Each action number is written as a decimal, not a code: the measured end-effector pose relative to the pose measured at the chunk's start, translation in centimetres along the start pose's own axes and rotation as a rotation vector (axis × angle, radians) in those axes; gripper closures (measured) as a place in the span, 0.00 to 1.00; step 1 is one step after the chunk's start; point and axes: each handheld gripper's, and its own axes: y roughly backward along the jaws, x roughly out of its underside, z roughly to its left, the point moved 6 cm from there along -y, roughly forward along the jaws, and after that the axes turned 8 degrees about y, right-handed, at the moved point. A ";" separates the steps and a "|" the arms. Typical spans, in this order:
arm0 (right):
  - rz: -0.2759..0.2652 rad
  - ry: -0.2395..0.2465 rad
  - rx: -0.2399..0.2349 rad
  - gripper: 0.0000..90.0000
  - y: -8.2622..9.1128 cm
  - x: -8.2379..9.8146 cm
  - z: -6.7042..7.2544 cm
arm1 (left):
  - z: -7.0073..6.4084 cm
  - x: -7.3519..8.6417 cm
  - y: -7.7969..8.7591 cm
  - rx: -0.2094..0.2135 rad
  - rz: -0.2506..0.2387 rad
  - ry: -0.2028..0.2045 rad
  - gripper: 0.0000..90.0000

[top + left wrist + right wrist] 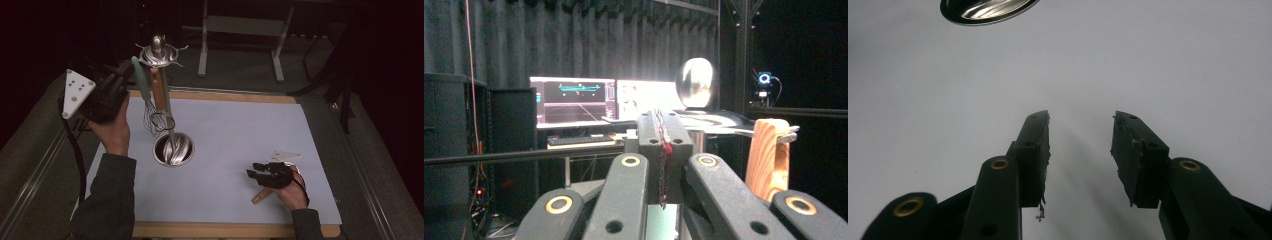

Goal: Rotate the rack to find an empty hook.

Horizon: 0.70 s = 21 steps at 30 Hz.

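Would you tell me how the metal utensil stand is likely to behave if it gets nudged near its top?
The stand may tip: its pole is tall and thin over a small round base. The hanging whisk would probably swing. Its polished metal looks slippery.

Two lit monitors glow before a dark curtain.

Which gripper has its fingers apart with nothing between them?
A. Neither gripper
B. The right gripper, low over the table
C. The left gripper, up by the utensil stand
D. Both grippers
B. In the right gripper view the right gripper shows a clear gap between its fingers with only the pale mat behind, while in the left gripper view the left gripper has its fingers pressed together.
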 end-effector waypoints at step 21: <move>0.003 -0.004 -0.004 0.65 -0.1 0.1 0.2 | 1.5 -0.2 -1.9 -0.059 0.058 0.013 1.00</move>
